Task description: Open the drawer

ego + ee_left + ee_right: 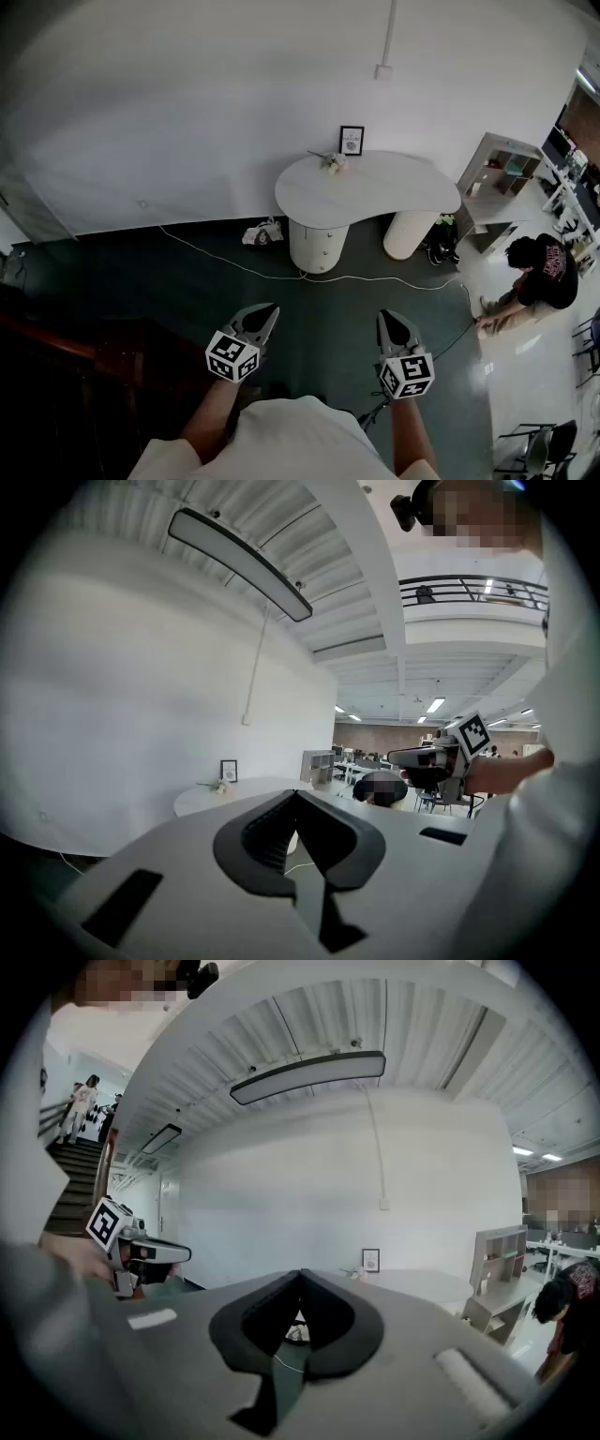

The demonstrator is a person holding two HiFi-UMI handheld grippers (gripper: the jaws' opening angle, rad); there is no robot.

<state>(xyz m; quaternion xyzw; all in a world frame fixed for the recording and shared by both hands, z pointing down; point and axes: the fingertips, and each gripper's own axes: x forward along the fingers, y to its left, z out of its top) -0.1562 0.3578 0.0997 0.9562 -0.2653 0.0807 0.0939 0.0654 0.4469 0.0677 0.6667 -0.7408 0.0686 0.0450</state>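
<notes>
1. Left tool (270,309): jaws together, tips meeting, nothing between them. It is held just below level over the dark green floor (169,281).
2. Right tool (387,317): jaws fully together, also empty. It sits beside the left tool with a gap between them, and both point the same way.
3. White kidney-shaped desk (375,192): well ahead of both tools, against the white wall.
4. Round drawer pedestal (317,248): under the near left end of the desk, straight ahead of the gap between the tools and well apart from both. Neither tool touches it. Small dark marks show on its front, but the drawer lines are too small to make out.
5. In the right gripper view the pedestal shows through the notch behind the closed jaws, so that tool points roughly at it.
6. Second plain pedestal (408,234): ahead and to the right of the right tool.
7. On the desk's far edge: a small framed picture (352,140), with a flower sprig (333,163) just in front of it.
8. White cable (234,258): runs across the floor between the tools and the pedestal.
9. Person crouching (544,272) on the pale floor, far to the right of the right tool.
</notes>
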